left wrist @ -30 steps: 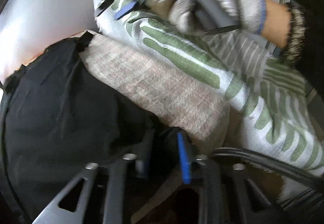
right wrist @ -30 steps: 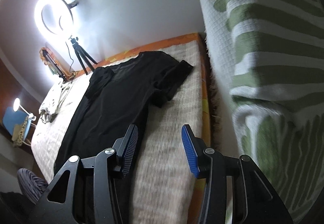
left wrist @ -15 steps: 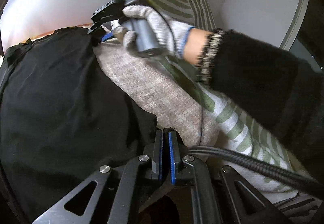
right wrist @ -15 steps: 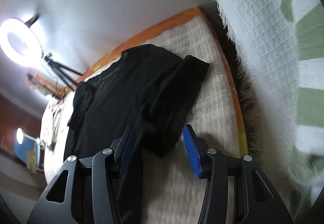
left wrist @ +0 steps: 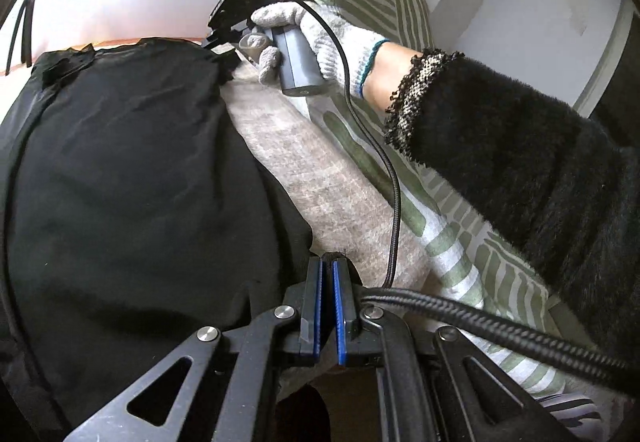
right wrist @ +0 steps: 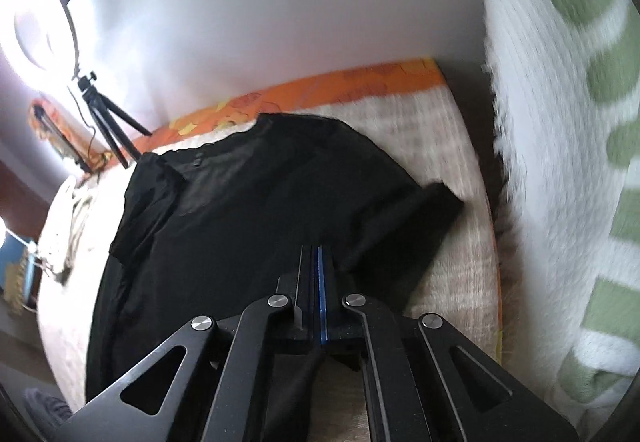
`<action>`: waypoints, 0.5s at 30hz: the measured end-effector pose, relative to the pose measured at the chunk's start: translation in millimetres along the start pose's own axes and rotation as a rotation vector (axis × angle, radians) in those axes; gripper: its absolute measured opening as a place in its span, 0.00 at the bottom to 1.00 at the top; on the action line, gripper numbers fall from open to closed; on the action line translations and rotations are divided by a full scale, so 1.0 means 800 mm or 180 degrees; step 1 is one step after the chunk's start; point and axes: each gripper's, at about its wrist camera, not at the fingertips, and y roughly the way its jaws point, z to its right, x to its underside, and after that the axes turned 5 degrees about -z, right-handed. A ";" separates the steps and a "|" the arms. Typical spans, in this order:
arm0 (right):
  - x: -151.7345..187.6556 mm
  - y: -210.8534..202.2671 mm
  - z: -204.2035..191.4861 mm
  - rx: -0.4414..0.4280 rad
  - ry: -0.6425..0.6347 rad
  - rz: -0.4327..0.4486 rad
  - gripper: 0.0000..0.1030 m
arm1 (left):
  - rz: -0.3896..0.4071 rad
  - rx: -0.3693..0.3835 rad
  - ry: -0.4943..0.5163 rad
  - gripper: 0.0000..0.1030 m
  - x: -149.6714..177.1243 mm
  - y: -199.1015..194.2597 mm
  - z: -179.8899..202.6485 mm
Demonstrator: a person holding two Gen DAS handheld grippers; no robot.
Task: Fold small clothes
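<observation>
A black T-shirt lies spread on a beige woven mat. My left gripper is shut on the shirt's near right edge. In the right wrist view the same shirt lies flat, and my right gripper is shut on the cloth near the base of its right sleeve. In the left wrist view the right gripper shows at the far end of the shirt, held by a gloved hand.
A white and green striped blanket lies along the right of the mat; it also shows in the right wrist view. A ring light on a tripod stands at the far left. An orange edge runs along the wall.
Both grippers have closed on the shirt: the left one first, then the right after moving down to the sleeve.
</observation>
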 end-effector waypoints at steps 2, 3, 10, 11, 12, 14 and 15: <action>-0.007 -0.004 -0.015 0.0074 -0.0100 0.0017 0.00 | 0.0057 0.0021 -0.0051 0.02 0.001 -0.007 -0.003; -0.011 -0.006 -0.022 0.0095 -0.0138 0.0028 0.00 | 0.0087 0.0033 -0.0085 0.02 0.001 -0.010 -0.004; -0.042 -0.011 -0.096 0.0158 -0.0517 0.0080 0.00 | 0.0262 0.0023 -0.0245 0.02 0.007 -0.039 -0.022; -0.044 -0.011 -0.108 0.0164 -0.0586 0.0071 0.00 | 0.0253 -0.0006 -0.0232 0.02 0.008 -0.041 -0.024; -0.045 -0.011 -0.115 0.0154 -0.0632 0.0066 0.00 | 0.0223 -0.0028 -0.0231 0.02 0.011 -0.042 -0.027; -0.044 -0.011 -0.113 0.0097 -0.0555 0.0041 0.01 | 0.0209 -0.0054 -0.0276 0.02 0.011 -0.041 -0.034; -0.041 -0.010 -0.102 0.0035 -0.0430 0.0014 0.05 | 0.0204 -0.0054 -0.0284 0.02 0.009 -0.040 -0.035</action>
